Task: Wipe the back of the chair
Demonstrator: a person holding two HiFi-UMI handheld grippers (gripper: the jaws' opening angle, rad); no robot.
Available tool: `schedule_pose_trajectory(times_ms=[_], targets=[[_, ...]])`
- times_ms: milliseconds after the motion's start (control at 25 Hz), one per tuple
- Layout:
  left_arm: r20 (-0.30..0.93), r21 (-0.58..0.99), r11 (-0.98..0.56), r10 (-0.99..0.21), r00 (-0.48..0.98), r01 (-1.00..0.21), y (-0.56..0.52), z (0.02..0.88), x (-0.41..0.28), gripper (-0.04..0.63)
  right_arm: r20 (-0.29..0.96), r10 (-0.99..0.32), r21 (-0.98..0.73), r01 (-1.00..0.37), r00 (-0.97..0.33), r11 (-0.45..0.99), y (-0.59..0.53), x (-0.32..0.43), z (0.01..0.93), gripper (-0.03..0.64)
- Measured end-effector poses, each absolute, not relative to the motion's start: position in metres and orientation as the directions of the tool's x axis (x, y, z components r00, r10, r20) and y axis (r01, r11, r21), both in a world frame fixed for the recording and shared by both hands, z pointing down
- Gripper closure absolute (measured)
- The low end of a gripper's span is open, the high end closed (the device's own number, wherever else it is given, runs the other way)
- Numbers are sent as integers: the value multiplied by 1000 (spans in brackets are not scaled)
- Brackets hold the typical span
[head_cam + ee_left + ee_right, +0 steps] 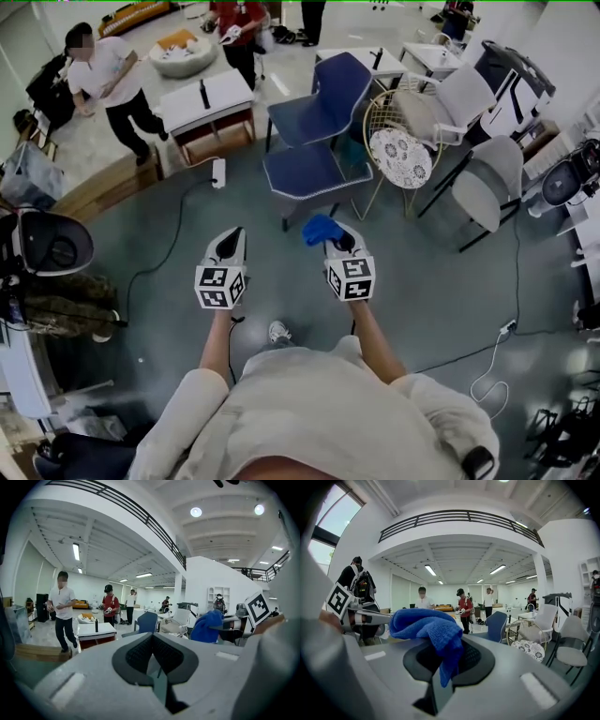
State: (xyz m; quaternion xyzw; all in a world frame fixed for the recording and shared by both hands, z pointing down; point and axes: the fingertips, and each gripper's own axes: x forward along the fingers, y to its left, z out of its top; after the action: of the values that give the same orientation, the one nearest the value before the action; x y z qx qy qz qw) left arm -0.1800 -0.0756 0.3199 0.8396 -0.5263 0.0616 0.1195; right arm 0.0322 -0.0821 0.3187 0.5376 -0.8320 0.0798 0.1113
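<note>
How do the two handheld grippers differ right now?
The right gripper is clamped on a blue cloth; the left gripper is shut on nothing. The blue cloth bunches over the right gripper's tip, while the left gripper's dark tip shows bare. Both point forward, side by side.

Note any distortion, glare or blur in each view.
Head view: sharp, evenly lit, edges bowed. Left gripper view: strong fisheye, black corners, ceiling lamps glaring. Right gripper view: same fisheye, window bright, cloth sharp.
</note>
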Motion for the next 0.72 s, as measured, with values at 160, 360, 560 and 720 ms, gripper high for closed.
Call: schedule_pose_trajectory(times_ms=[160, 360, 560, 720], targets=[[233, 139, -434, -859, 455, -890, -109, 321, -196, 595, 269, -886, -12, -921, -378, 389, -115, 15, 317, 569], [247, 139, -448, -848, 470, -883, -132, 329, -204, 595, 275, -887, -9, -923, -372, 384, -137, 2, 322, 569], [268, 152, -446, -840, 471, -882, -138, 340, -200, 595, 296, -869, -21, -913, -395, 408, -145, -7, 334, 569], [292, 166, -417, -844, 449, -893, -139, 349, -196, 595, 318, -846, -39, -897, -429, 440, -149, -11, 346, 569]])
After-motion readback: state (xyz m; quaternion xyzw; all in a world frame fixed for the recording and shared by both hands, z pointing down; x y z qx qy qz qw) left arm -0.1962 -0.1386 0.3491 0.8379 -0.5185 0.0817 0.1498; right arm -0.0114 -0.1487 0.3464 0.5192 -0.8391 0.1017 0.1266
